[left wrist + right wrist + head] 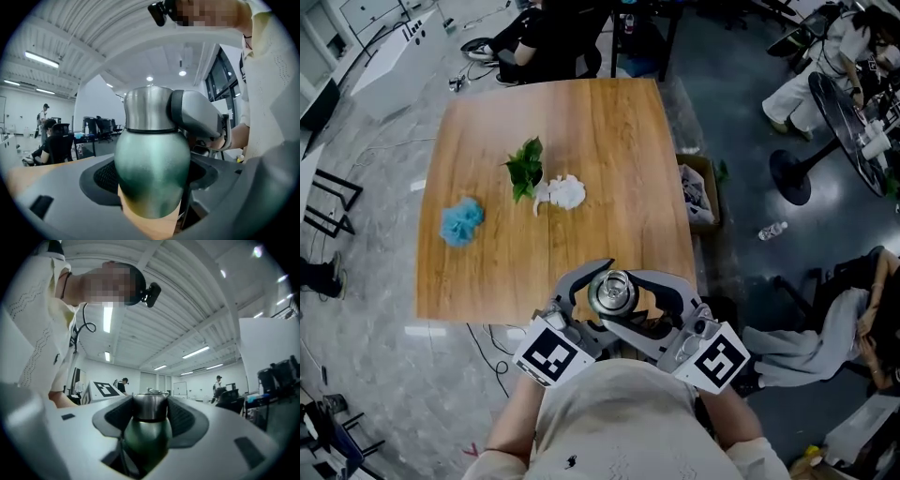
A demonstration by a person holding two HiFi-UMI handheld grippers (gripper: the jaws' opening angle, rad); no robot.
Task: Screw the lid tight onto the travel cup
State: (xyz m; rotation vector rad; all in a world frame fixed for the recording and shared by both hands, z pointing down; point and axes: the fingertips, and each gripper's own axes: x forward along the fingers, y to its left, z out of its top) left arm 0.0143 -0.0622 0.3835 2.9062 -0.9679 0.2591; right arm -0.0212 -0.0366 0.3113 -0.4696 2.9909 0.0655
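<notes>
The travel cup (612, 292) is held upright above the table's near edge, between both grippers. Its green body (152, 173) fills the left gripper view, and my left gripper (152, 192) is shut on that body. The silver lid (147, 110) sits on top of the cup. My right gripper (150, 409) is shut on the lid (150, 406), with the green body (146, 439) showing below its jaws. In the head view the left gripper (586, 298) comes in from the lower left and the right gripper (645, 302) from the lower right.
On the wooden table (609, 150) lie a green leafy sprig (525, 167), a white crumpled piece (564, 192) and a blue fluffy piece (461, 221). A box of clutter (698, 195) stands by the table's right edge. People sit at desks beyond the far edge.
</notes>
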